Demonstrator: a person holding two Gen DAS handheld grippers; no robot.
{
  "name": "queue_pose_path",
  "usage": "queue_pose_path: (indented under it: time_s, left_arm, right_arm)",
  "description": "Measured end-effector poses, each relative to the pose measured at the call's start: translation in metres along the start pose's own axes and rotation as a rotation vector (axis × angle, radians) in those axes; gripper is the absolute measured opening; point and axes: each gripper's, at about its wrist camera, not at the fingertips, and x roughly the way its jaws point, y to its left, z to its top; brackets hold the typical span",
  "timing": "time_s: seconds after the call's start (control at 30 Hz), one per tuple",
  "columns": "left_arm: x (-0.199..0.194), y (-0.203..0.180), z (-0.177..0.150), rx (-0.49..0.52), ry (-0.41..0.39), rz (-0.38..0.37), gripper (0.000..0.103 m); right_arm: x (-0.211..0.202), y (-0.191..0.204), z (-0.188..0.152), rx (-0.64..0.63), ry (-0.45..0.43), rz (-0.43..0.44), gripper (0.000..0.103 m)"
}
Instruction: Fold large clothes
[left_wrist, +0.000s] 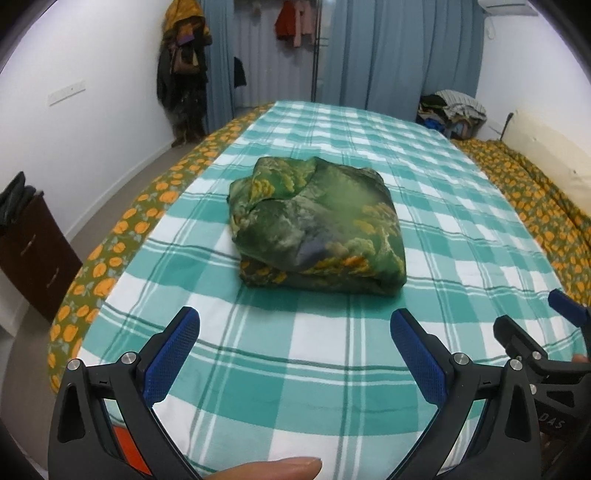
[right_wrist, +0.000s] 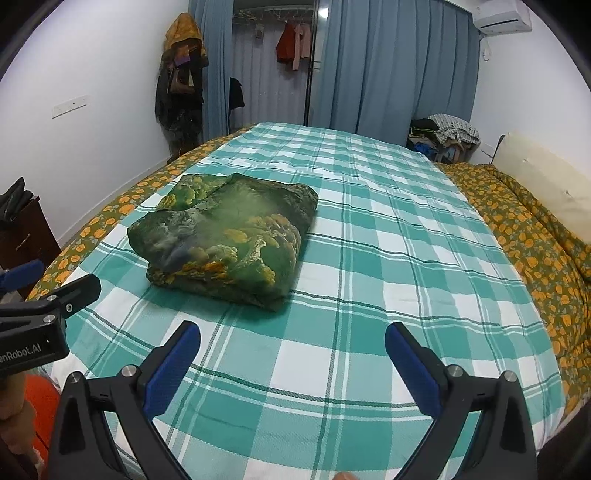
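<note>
We see a glossy green-and-yellow garment (left_wrist: 317, 225) folded into a plump square on the checked sheet (left_wrist: 369, 354) — both our left gripper (left_wrist: 295, 336) and right gripper (right_wrist: 293, 349) spread wide, empty.

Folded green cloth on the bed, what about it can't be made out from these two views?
- Folded green cloth: what garment it is; the folds hide its shape in both views.
- Its far side and underside: hidden by its own bulk against the checked sheet.
- Its fold count: layers at the near edge blur together.
- Left claw and right claw: both open, holding nothing.
</note>
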Motion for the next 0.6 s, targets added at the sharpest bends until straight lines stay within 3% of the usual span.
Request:
queue_pose_path:
  time_s: [0.3,0.6]
  left_arm:
    - [-0.003,-0.011,-0.001,0.054,-0.011,0.036,0.102]
    - [0.002,-0.010,-0.007,0.039,0.005,0.045,0.103]
  right_arm:
    - [-0.001,0.000,0.000,-0.005,0.010,0.003,0.102]
    - [0.000,-0.003,-0.003,0.003,0.026,0.003,0.102]
